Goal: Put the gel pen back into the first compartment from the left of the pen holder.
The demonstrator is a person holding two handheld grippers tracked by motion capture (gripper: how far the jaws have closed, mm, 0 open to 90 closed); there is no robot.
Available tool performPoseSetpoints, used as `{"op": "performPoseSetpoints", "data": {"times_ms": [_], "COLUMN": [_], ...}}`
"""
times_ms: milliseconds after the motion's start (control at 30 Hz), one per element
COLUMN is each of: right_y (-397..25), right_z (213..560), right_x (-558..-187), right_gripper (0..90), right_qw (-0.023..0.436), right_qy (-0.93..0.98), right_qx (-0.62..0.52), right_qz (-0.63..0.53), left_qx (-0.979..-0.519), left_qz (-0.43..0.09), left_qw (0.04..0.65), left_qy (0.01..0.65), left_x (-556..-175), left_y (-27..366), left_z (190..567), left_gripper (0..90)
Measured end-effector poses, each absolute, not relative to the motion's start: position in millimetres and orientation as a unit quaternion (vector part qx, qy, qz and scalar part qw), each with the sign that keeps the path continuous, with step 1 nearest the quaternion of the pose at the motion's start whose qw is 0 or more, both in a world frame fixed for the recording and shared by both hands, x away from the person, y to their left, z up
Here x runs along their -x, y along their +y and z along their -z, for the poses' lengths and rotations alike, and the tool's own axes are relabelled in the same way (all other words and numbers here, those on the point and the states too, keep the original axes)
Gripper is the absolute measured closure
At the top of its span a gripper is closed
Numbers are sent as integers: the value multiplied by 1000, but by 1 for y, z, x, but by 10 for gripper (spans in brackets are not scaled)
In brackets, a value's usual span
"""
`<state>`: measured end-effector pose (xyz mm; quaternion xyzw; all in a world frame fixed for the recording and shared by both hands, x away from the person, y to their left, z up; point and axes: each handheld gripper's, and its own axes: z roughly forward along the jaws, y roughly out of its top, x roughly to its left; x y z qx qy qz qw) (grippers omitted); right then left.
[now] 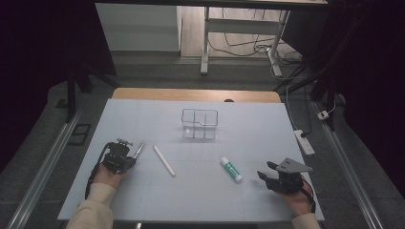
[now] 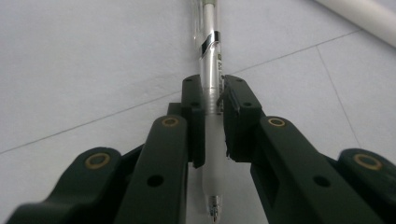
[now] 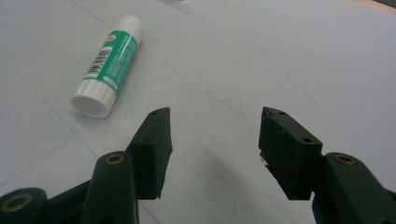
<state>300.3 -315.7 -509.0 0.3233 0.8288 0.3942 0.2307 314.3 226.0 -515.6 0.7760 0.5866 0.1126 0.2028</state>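
The room around the table is dark at 9 and 3 o'clock; at 12 o'clock a lit strip of floor shows white desk legs, loose cables and, toward 2 o'clock, a power strip on grey carpet. Metal rails run along both sides of the table.

The table is a pale grey-white board with faint seam lines, a wooden edge showing past its far side.

Near the centre, toward 12 o'clock, stands a clear box with inner dividers. At 7 o'clock from it a white stick lies on the board, slanting. At 5 o'clock from the box lies a glue stick, green label, white cap, seen up close in the right gripper view at 10 o'clock.

The left gripper sits at 8 o'clock on the board, a hand behind it. Its jaws are clenched on a pen, a clear barrel with its tip pointing back toward the camera; in the high view the pen sticks out toward 1 o'clock, just beside the white stick.

The right gripper rests at 4 o'clock, jaws released and wide apart, nothing between them, near the glue stick
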Motion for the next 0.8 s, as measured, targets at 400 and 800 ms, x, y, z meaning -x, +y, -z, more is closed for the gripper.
{"op": "performPoseSetpoints", "data": {"times_ms": [400, 800], "right_y": [-316, -318], "right_z": [508, 504], "right_x": [-300, -300], "right_gripper": [433, 433], "right_qw": [235, 236], "right_qy": [826, 813], "right_qx": [-324, -338], "right_qz": [-396, -412], "left_qx": [-772, -776], "left_qz": [-115, -121], "left_qw": [272, 345], "left_qy": [563, 513], "left_x": [-313, -314], "left_y": [231, 218], "left_z": [501, 470], "left_gripper": [798, 797]}}
